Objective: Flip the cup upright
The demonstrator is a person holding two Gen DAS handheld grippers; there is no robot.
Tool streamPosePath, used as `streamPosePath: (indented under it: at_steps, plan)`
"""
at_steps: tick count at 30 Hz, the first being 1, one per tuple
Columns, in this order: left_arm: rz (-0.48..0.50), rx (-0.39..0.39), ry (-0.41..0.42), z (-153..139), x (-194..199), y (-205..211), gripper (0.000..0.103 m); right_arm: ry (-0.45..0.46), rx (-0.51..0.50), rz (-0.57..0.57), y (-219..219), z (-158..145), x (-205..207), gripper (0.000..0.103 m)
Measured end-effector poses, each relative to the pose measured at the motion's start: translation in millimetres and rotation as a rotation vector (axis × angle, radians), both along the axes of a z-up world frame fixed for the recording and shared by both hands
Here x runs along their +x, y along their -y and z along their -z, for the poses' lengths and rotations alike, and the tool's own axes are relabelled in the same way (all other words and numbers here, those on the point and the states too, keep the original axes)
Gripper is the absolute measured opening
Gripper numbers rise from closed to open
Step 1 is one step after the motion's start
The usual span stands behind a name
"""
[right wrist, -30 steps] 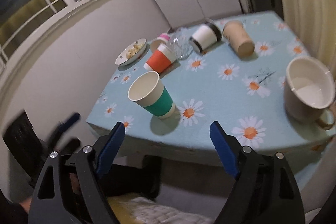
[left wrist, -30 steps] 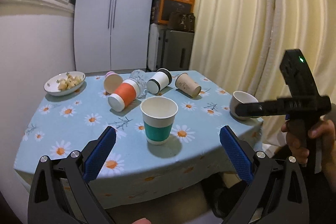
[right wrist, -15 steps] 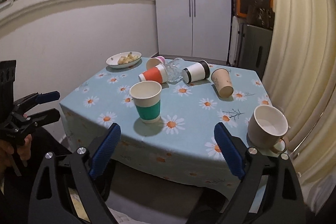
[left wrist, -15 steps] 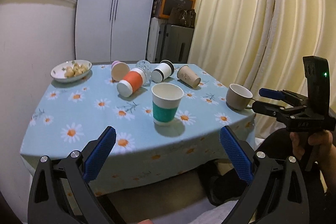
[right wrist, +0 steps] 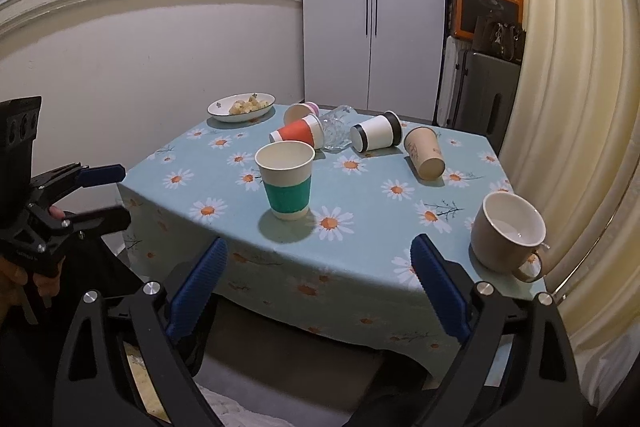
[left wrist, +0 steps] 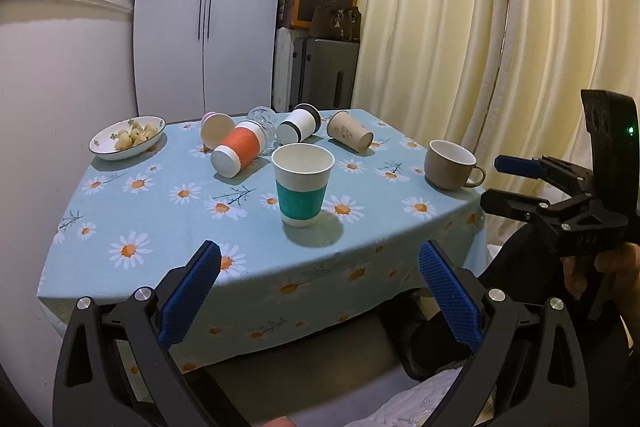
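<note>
A teal-banded paper cup (left wrist: 302,185) (right wrist: 286,180) stands upright near the table's front edge. Behind it, paper cups lie on their sides: an orange one (left wrist: 239,154) (right wrist: 299,132), a pink one (left wrist: 216,128) (right wrist: 299,111), a black-and-white one (left wrist: 299,125) (right wrist: 376,135), a brown one (left wrist: 350,136) (right wrist: 424,153), plus a clear glass (left wrist: 264,121) (right wrist: 338,131). My left gripper (left wrist: 318,281) is open and empty, held before the table edge; it also shows in the right wrist view (right wrist: 105,194). My right gripper (right wrist: 318,281) is open and empty too, and shows in the left wrist view (left wrist: 502,183).
A beige mug (left wrist: 450,164) (right wrist: 506,233) stands upright at the table's front right corner. A bowl of snacks (left wrist: 127,137) (right wrist: 241,105) sits at the back left. The daisy tablecloth (left wrist: 160,211) hangs over the edge. Curtains (left wrist: 460,39) are to the right, a wardrobe behind.
Both grippers have pulled back from the table and levelled out, so the table sits farther away. The cups have not moved.
</note>
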State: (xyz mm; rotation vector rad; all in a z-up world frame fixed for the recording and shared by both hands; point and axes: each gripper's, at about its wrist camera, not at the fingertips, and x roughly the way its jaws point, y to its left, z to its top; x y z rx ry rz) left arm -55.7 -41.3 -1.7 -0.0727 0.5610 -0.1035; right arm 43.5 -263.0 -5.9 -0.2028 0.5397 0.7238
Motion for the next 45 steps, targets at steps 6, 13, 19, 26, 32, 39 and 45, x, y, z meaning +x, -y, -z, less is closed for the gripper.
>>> streamPosePath:
  at_steps: [6, 13, 19, 26, 32, 39, 45]
  plan:
    - [-0.011, 0.029, -0.002, 1, 0, 4, 0.097, 0.006, -0.028, 0.01, -3, 4, 1, 0.092]
    - [-0.041, 0.021, -0.006, 1, 1, -1, 0.097, -0.001, -0.018, 0.045, 3, 4, 3, 0.092]
    - [-0.056, 0.012, -0.007, 1, 1, -4, 0.097, 0.008, -0.035, 0.06, 2, 4, 3, 0.092]
    - [-0.07, 0.008, -0.009, 2, 2, -4, 0.097, 0.012, -0.041, 0.067, 1, 5, 4, 0.092]
    - [-0.073, 0.008, -0.012, 2, 3, -4, 0.097, -0.004, -0.038, 0.081, 3, 6, 7, 0.092]
    - [-0.078, 0.001, -0.012, 1, 3, -7, 0.097, -0.01, -0.034, 0.086, 4, 6, 9, 0.092]
    - [-0.077, 0.002, -0.014, 1, 2, -7, 0.097, -0.011, -0.036, 0.086, 4, 6, 9, 0.092]
